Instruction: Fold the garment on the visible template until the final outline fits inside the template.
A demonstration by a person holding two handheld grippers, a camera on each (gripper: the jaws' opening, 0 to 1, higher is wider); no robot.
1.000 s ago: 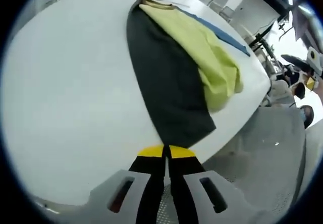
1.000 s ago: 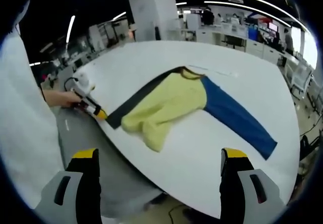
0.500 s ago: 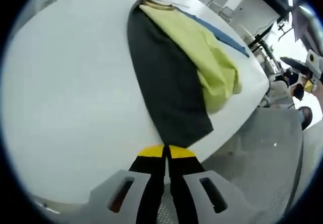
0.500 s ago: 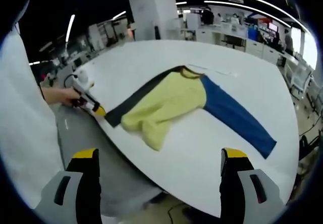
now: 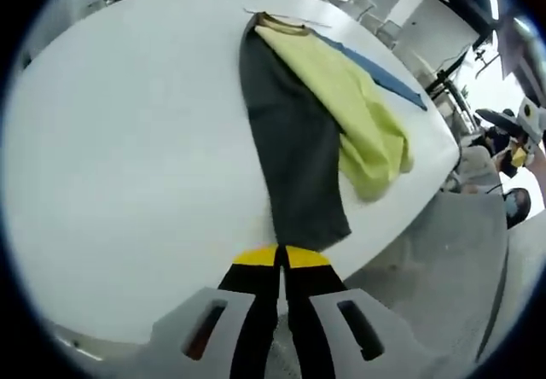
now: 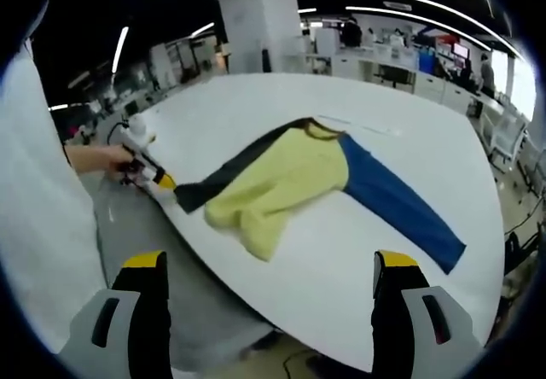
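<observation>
— Where was the yellow long-sleeved garment (image 6: 286, 178)?

— On the white table (image 5: 119, 140); my left tongs (image 5: 280, 256) were clamped on its dark sleeve's (image 5: 294, 153) cuff near the edge, the right tongs (image 6: 269, 268) apart and empty. I judged the sleeve fold underway; next, carry it across the body.

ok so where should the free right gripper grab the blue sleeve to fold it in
Probably at the cuff end of the blue sleeve, coming in from the near table edge. The sleeve lies flat and stretched out straight from the yellow body, so its far tip is the loose end to carry across. The right gripper is open; the left gripper is shut on the dark sleeve.
</observation>
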